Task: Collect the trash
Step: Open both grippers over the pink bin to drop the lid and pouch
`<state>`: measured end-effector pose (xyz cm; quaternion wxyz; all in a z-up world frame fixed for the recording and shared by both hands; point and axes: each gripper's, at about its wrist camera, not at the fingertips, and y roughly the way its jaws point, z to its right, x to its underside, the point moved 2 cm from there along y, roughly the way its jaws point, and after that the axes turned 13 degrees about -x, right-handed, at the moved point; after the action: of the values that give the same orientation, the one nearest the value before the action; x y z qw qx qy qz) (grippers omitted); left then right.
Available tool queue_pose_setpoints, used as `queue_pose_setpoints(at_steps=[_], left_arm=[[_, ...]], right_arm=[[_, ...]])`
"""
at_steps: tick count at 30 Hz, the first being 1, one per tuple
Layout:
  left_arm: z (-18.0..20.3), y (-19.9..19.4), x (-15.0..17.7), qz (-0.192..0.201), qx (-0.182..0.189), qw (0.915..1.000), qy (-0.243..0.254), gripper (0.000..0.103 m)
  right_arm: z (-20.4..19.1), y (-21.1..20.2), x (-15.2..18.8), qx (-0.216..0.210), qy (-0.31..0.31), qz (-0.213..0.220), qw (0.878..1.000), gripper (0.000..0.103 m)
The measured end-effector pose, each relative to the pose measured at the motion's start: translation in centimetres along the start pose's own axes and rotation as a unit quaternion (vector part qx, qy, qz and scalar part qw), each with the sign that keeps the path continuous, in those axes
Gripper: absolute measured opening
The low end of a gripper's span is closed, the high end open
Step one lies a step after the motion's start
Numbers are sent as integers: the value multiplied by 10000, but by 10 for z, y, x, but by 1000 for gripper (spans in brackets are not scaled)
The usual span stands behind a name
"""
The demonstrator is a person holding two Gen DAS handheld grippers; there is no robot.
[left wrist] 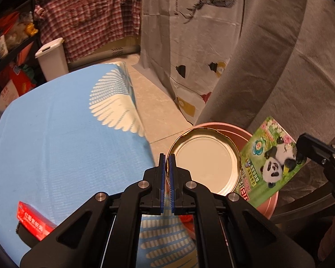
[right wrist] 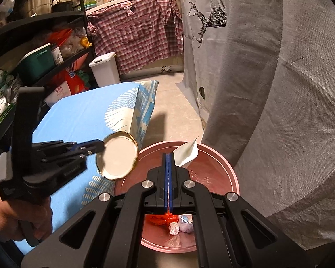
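A plaid shirt (right wrist: 136,31) hangs behind a white lidded bin (right wrist: 105,69) beside cluttered black shelves (right wrist: 33,22).

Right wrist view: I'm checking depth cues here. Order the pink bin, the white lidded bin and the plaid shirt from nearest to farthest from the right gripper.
1. Pink bin: directly under the right gripper.
2. White lidded bin: farther back on the left, beyond the blue table.
3. Plaid shirt: farthest, hanging at the counter behind.
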<state>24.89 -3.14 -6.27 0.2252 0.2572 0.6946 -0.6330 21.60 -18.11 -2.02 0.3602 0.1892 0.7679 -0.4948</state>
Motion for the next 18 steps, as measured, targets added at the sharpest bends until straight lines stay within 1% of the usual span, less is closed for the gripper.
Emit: queue_pose_setpoints(at_steps=[5, 7, 8, 10, 11, 14, 15, 16, 17, 18], left_arm=[[13, 5, 5, -87, 70, 9998, 143, 4], [18, 6, 6, -127, 154, 9996, 212, 6], [18, 4, 7, -83, 141, 9996, 223, 8], [17, 0, 6, 2, 155, 9997, 188, 29], [17, -2, 5, 35, 190, 9997, 158, 31], [14, -4, 4, 49, 215, 9997, 118, 31], [14, -3, 4, 48, 219, 9997, 113, 31], [12, -4, 5, 50, 205, 9997, 108, 31], [11, -4, 5, 53, 195, 9997, 106, 31], [9, -5, 6, 52, 186, 9998, 100, 31]], right_arm=[[6, 2, -1, 37, 104, -1, 9999, 0], [9, 3, -1, 108, 141, -25, 9998, 1], [11, 5, -1, 166, 175, -50, 9997, 4], [16, 8, 0, 271, 264, -110, 9992, 5], [20, 10, 0, 283, 347, -146, 9989, 5], [22, 8, 0, 278, 425, -95, 9987, 6], [22, 8, 0, 268, 432, -82, 9987, 9], [22, 8, 0, 266, 426, -80, 9987, 19], [21, 8, 0, 283, 406, -77, 9987, 34], [20, 8, 0, 301, 375, -59, 9988, 39]])
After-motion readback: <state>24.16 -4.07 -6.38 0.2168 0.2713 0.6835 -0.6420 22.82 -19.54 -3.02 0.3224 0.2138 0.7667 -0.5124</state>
